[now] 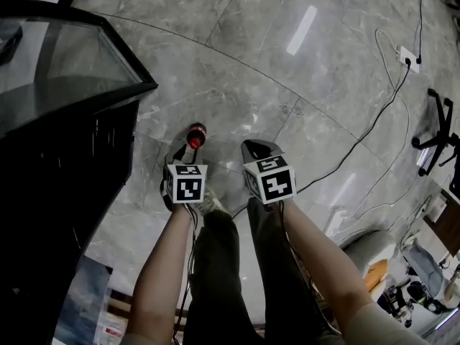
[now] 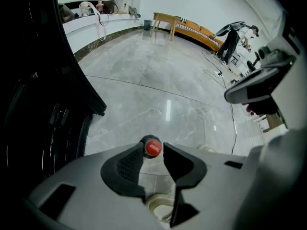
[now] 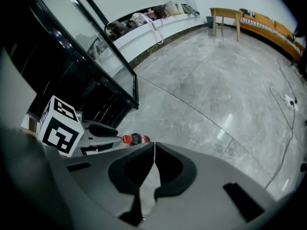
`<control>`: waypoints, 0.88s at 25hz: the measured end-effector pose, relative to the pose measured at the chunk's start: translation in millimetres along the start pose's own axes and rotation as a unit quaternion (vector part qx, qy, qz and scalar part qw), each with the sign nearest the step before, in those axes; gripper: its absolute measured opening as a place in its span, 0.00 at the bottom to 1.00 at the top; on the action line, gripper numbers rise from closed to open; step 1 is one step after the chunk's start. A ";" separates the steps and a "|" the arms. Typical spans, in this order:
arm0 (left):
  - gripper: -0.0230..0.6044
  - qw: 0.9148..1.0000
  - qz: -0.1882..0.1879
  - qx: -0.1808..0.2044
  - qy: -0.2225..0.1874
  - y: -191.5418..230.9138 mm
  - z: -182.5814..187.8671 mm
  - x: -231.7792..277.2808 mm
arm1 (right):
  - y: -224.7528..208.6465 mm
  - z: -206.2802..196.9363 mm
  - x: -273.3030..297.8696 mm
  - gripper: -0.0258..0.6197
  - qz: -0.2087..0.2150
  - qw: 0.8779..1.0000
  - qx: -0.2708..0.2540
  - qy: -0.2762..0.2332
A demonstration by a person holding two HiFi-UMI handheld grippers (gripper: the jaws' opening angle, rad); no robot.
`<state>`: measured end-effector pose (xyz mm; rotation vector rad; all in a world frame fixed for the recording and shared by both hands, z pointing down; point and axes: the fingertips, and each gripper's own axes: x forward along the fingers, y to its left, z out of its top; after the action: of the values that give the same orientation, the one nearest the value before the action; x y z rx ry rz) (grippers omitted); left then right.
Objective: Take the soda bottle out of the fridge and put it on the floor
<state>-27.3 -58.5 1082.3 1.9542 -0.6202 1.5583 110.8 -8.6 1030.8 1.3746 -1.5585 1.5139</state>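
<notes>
Right gripper [image 3: 154, 146], jaws together and empty; soda bottle [image 3: 136, 139] just beyond them, beside the left gripper [image 3: 111, 136].

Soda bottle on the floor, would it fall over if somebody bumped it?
The soda bottle seems to stand upright on the shiny floor, so a bump near its red cap would probably tip it. Once down, its round body would likely roll. It looks dark with soda, so perhaps heavyish.

Bright, even light — lamp glare streaks on glossy floor [image 1: 237, 70]; fisheye bending at edges; fridge [image 1: 65, 192] dark.
</notes>
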 end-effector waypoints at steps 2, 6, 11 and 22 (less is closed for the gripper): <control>0.23 1.000 0.000 -0.001 -0.009 -1.6 4.3 -14.8 | 4.6 11.3 -11.4 0.04 -0.001 1.000 -0.015 -0.010; 0.16 1.000 0.007 0.005 -0.030 1.7 17.2 -57.3 | 18.8 42.6 -45.5 0.04 0.010 0.999 -0.019 -0.044; 0.13 0.998 0.007 0.033 -0.055 5.8 41.0 -119.2 | 47.6 84.6 -101.9 0.04 0.031 0.995 -0.041 -0.087; 0.07 0.974 0.026 0.036 -0.221 5.0 142.6 -310.3 | 111.4 166.4 -273.9 0.04 0.024 0.977 -0.109 -0.179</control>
<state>4.0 -154.7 756.1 2.3809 -0.8052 1.1879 137.1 -108.0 707.4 1.5489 -1.9233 1.1211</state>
